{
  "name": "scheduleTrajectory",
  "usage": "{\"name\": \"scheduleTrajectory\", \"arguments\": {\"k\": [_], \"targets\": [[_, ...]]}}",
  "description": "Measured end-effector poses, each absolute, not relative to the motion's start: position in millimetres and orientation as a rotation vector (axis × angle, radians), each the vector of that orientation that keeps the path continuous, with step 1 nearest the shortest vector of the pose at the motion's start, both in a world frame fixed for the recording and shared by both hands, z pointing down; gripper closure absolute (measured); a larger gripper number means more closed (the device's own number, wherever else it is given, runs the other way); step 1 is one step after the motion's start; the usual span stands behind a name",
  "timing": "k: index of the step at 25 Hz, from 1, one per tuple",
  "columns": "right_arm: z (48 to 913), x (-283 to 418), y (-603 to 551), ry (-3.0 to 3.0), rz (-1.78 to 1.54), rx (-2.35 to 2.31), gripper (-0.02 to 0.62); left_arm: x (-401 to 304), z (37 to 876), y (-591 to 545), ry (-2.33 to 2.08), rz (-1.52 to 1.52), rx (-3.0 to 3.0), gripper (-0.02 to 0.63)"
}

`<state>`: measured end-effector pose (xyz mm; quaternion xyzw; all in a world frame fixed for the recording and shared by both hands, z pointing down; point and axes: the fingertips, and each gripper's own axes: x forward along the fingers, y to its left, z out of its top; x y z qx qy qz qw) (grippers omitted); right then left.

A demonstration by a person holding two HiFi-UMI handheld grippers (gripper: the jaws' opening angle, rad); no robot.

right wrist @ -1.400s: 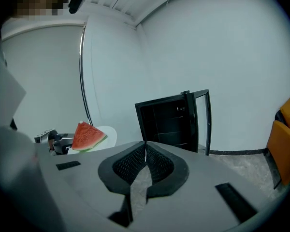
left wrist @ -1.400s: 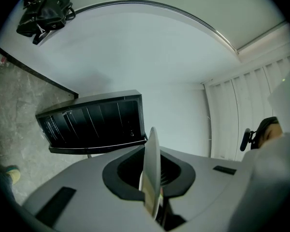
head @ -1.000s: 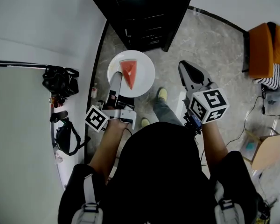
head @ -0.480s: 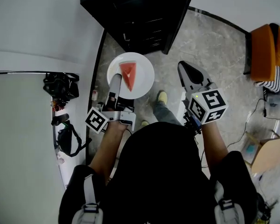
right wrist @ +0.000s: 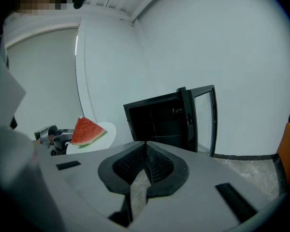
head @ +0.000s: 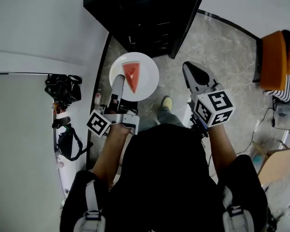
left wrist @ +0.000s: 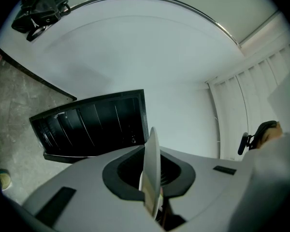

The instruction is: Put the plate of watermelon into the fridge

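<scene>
The black fridge (head: 145, 13) stands at the far end of the room with its door swung open and its dark shelves showing. Over the grey floor (head: 222, 47), just short of that opening, the white plate (head: 147, 83) is carried level. The left gripper (head: 118, 79) is clamped on the plate's near left rim, and its own view shows the plate edge-on (left wrist: 151, 163) between narrow jaws. To the right, well apart from the plate, the right gripper (head: 191, 71) holds nothing, its jaws pressed together. On the plate lies the watermelon wedge (head: 132, 75). Its long axis runs near to far, with the rind end toward the fridge and the red tip pointing back at the person.

Compared with a second ago, the fridge fills slightly more of the head view and the plate sits a shade closer to it. The orange chair (head: 278, 57) has slid toward the right edge. The grip and the wedge's heading are unchanged.
</scene>
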<state>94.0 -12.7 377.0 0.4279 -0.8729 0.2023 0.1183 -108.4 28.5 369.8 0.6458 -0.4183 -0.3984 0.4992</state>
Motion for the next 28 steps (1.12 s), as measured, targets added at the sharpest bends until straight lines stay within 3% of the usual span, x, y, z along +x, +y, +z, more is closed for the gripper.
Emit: {"name": "scheduleTrajectory", "arguments": {"k": [28], "targets": [[366,118,-29,-2.61,0.572,1.223,0.575,-80,355,16,-1.028,-0.974,1.591,0.572]]}}
